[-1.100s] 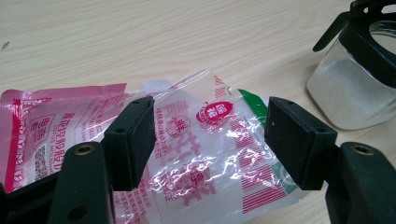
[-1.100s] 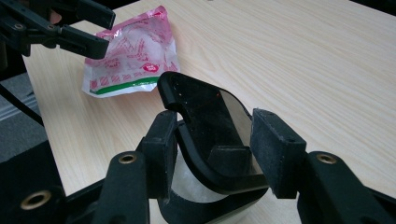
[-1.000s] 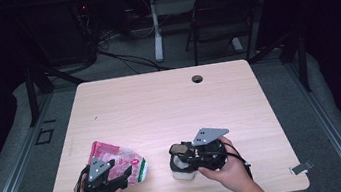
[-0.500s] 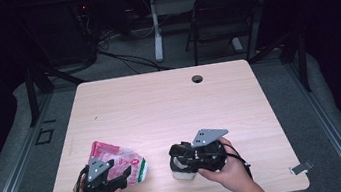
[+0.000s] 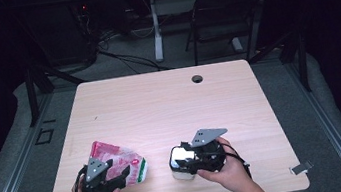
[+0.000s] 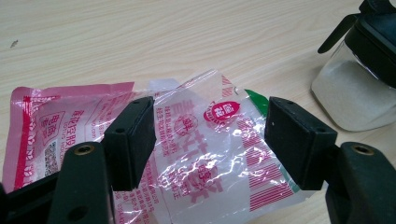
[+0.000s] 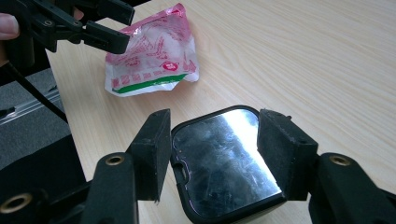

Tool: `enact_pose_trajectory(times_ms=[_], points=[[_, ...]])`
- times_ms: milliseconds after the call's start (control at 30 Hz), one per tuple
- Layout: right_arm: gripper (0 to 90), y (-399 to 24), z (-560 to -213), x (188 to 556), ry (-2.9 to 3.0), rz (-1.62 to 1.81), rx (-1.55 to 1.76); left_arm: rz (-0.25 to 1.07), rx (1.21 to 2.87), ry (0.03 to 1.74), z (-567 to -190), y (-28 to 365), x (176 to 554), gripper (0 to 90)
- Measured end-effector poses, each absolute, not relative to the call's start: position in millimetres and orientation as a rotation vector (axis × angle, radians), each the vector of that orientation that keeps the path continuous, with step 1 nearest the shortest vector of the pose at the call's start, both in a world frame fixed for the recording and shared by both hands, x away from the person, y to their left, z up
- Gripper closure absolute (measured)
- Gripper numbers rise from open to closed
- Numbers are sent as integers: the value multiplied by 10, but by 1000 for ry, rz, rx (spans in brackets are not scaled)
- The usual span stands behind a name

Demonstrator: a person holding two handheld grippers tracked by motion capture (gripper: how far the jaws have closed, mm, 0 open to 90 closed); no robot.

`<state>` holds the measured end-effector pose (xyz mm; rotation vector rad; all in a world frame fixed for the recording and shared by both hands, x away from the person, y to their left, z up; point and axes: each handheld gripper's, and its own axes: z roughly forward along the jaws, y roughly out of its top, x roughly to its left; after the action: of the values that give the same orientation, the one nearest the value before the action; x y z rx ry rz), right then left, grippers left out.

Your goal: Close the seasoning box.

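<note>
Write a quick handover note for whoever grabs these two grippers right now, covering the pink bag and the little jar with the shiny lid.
Left gripper: jaws open, hovering over the pink bag, pads not pressing it.
Right gripper: jaws have just been opening; they straddle the jar at its shiny lid, a small gap showing at the pads, so treat it as released.
Bag lies flat near the table's front left edge; jar stands upright beside it to the right, holding white grains.
Done: jar set down, lid shut.
Left: unclear; the bag is not gripped.

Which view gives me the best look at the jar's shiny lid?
The right gripper view: the lid sits close up between its jaws. The high view shows the jar small and partly covered. The left gripper view catches its clear side at the edge.
</note>
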<state>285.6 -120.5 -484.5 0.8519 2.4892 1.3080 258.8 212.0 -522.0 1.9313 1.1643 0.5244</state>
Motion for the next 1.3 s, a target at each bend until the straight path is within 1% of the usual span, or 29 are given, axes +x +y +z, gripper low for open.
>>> enact_pose_trajectory(times_ms=[233, 667, 1033, 1100, 1300], points=[[428, -1246, -4843, 2881, 2472, 1313, 885, 522, 1929, 1169, -5227, 2132, 2597, 337], [428, -1404, -4821, 2938, 2410, 1303, 999, 531, 1923, 1185, -5211, 2162, 2620, 337], [422, -1742, -4813, 3012, 2311, 1297, 1159, 525, 1908, 1213, -5233, 2228, 2692, 359], [400, -1803, -4828, 3031, 2297, 1290, 1206, 523, 1897, 1223, -5235, 2251, 2703, 358], [421, -1958, -4863, 3064, 2263, 1279, 1272, 523, 1885, 1240, -5236, 2309, 2732, 361]])
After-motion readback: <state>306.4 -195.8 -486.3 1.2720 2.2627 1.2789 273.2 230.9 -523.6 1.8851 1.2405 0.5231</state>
